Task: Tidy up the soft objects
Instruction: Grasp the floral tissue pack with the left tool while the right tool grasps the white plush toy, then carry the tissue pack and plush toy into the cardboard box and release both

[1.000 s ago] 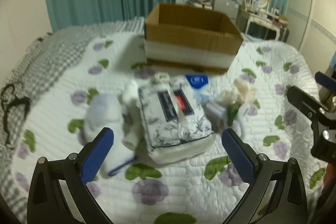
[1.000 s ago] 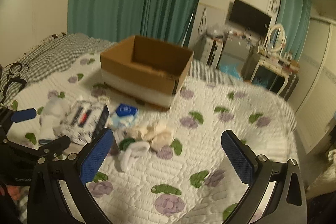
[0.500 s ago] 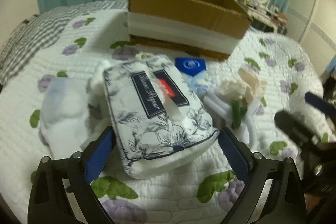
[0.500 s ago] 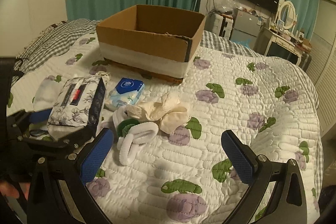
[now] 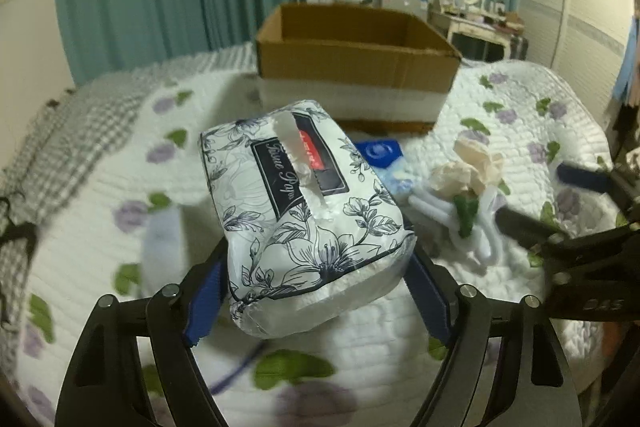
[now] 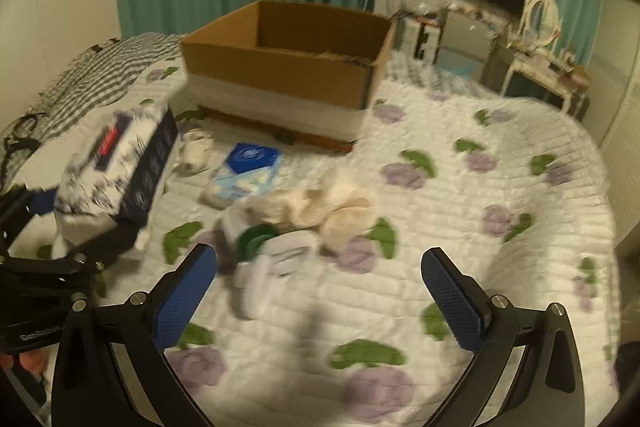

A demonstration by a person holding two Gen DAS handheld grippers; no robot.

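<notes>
My left gripper (image 5: 316,291) is shut on a floral white-and-navy tissue pack (image 5: 296,203) and holds it lifted above the quilt; the pack also shows in the right wrist view (image 6: 116,167). My right gripper (image 6: 320,291) is open and empty, just short of a pile of white loops with a green piece (image 6: 264,251) and a cream cloth (image 6: 332,207). A small blue tissue pack (image 6: 248,167) lies behind the pile. An open cardboard box (image 6: 288,63) stands on the bed beyond; it also shows in the left wrist view (image 5: 352,63).
A white soft item (image 5: 164,239) lies on the quilt at the left. A small cream item (image 6: 198,149) lies near the box. A grey checked blanket (image 6: 100,75) covers the far left. A dresser and TV stand beyond the bed.
My left gripper has closed on the floral tissue pack and lifted it off the quilt. My right gripper has moved closer to the pile of white loops.
</notes>
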